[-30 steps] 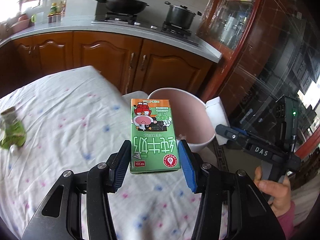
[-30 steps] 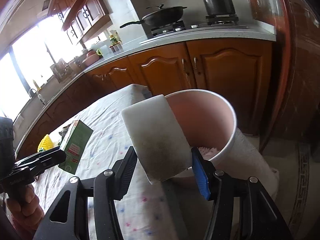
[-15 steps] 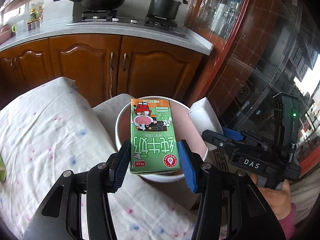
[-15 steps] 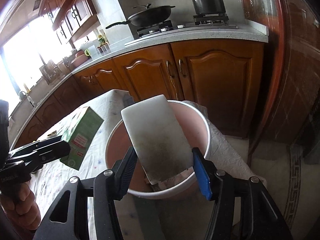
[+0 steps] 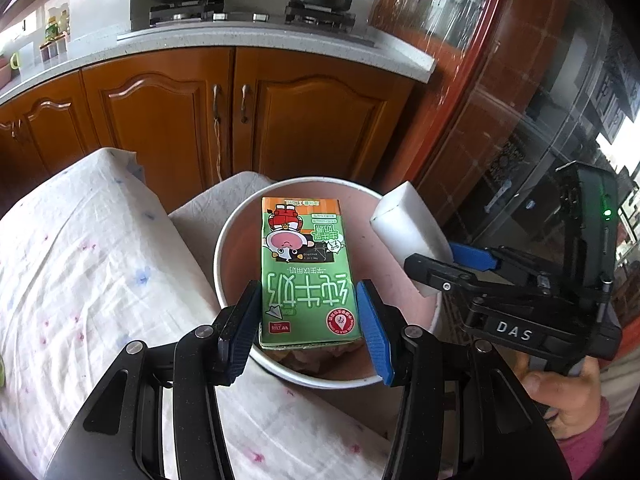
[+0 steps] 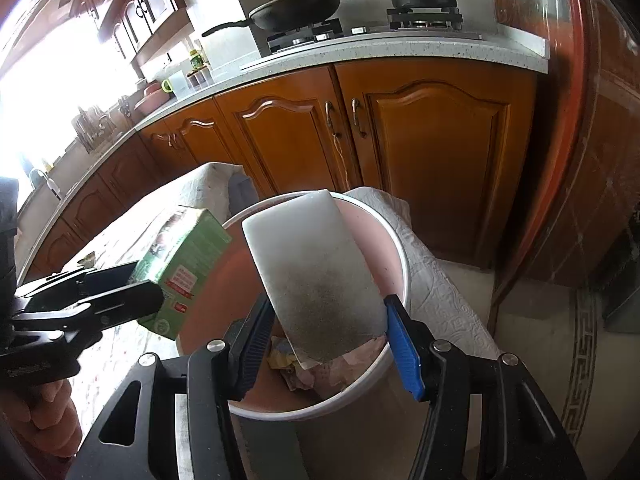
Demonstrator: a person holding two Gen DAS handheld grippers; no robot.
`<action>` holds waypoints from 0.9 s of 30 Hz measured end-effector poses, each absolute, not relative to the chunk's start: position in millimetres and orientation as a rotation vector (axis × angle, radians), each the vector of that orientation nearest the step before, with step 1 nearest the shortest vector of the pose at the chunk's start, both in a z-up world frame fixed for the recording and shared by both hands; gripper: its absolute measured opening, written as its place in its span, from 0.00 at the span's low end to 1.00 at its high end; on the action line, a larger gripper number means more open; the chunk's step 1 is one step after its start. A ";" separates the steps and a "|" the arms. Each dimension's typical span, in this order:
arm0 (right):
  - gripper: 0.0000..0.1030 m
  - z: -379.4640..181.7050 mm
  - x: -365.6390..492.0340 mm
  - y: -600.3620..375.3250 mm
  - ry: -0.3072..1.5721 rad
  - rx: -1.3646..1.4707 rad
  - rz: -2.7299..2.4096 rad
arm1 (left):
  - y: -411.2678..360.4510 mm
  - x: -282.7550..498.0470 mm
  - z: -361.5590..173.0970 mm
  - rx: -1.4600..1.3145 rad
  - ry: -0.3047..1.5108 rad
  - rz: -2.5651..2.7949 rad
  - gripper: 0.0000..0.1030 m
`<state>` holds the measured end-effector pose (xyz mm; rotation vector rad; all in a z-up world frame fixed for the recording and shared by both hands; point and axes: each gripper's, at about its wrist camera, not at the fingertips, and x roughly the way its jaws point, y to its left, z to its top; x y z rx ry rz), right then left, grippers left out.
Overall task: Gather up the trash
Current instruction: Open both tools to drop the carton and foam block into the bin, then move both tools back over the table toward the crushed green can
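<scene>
Both grippers hang over the pink bin's mouth: the left gripper [image 5: 310, 312] is clamped on a green milk carton [image 5: 306, 276], the right gripper [image 6: 326, 332] on a white sponge [image 6: 316, 276] with a grey smudge. Carton and sponge sit side by side, near but apart, inside the bin [image 5: 218, 248] rim. Crumpled scraps [image 6: 304, 372] lie at the bottom. A cloth-covered table [image 5: 88, 264] edge meets the bin's left side; wooden cabinets [image 5: 192, 116] stand beyond.
</scene>
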<state>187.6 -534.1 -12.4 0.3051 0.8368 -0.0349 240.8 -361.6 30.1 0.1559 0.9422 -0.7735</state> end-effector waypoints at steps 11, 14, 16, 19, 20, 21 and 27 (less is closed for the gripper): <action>0.71 -14.7 192.6 -542.0 0.859 0.333 -0.026 | -370.4 243.4 20.8 0.182 0.994 -0.781 0.47; 0.73 -13.5 190.5 -542.9 0.850 0.343 -0.029 | -366.5 244.8 20.9 0.173 0.996 -0.777 0.48; 0.73 -13.2 189.6 -543.3 0.845 0.351 -0.030 | -362.9 244.6 21.7 0.162 0.994 -0.774 0.53; 0.73 -10.9 185.7 -544.6 0.827 0.369 -0.029 | -358.0 243.5 24.0 0.149 0.984 -0.768 0.59; 0.73 -9.5 183.3 -544.9 0.817 0.378 -0.026 | -356.9 243.2 24.7 0.145 0.983 -0.767 0.59; 0.73 -8.1 181.0 -545.2 0.808 0.385 -0.026 | -355.3 242.7 25.2 0.142 0.981 -0.766 0.59; 0.73 0.5 165.5 -543.5 0.756 0.413 -0.025 | -334.6 236.7 30.1 0.094 0.965 -0.756 0.59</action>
